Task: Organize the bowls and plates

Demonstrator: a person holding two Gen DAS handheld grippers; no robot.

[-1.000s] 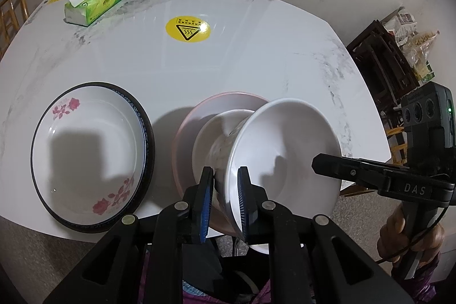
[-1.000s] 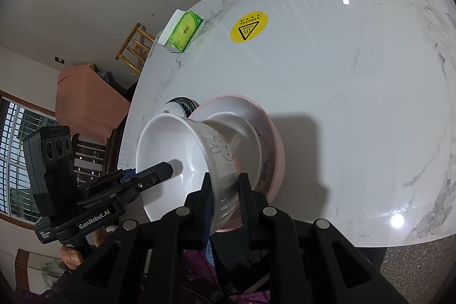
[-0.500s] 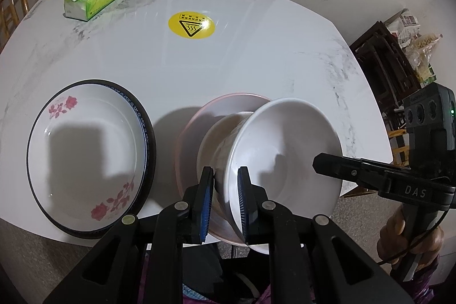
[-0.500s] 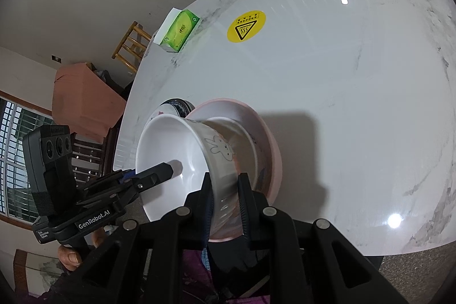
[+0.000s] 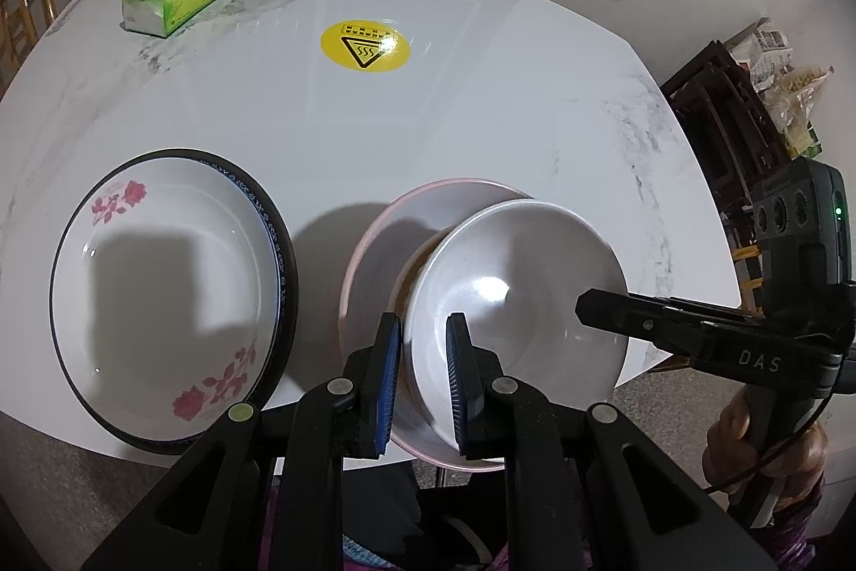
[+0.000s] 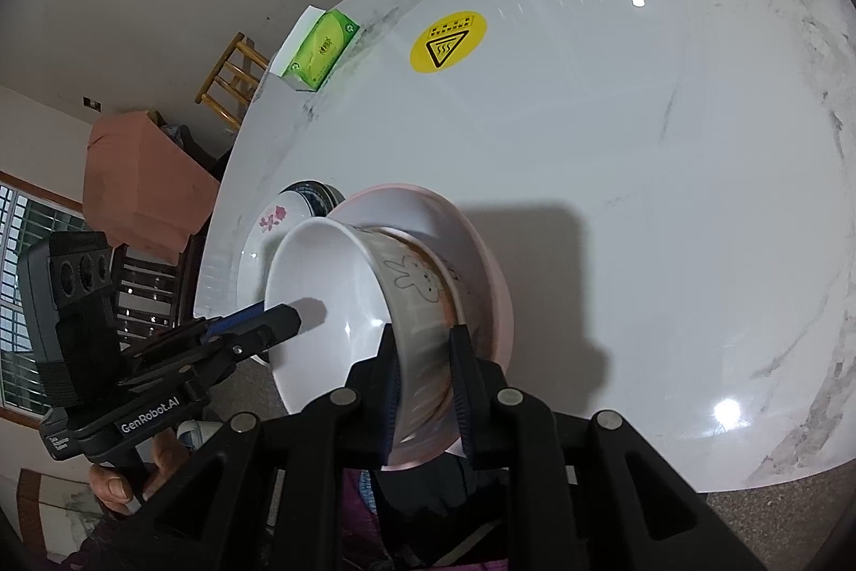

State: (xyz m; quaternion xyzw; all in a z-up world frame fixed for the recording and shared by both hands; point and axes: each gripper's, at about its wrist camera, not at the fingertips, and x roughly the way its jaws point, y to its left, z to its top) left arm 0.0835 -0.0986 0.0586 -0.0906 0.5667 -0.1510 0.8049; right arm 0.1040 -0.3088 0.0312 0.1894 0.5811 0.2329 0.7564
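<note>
White bowl tipped inside pink bowl, both grippers clamped on rim: left gripper, right gripper, jaws just eased slightly. Nesting nearly done; floral plate unstacked.

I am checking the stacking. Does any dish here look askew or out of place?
Yes. The white bowl with a rabbit drawing is tilted nearly onto its side over the pink-rimmed plate, its opening facing sideways. The left gripper and right gripper both clamp its rim. The flower-patterned plate lies flat beside them.
</note>
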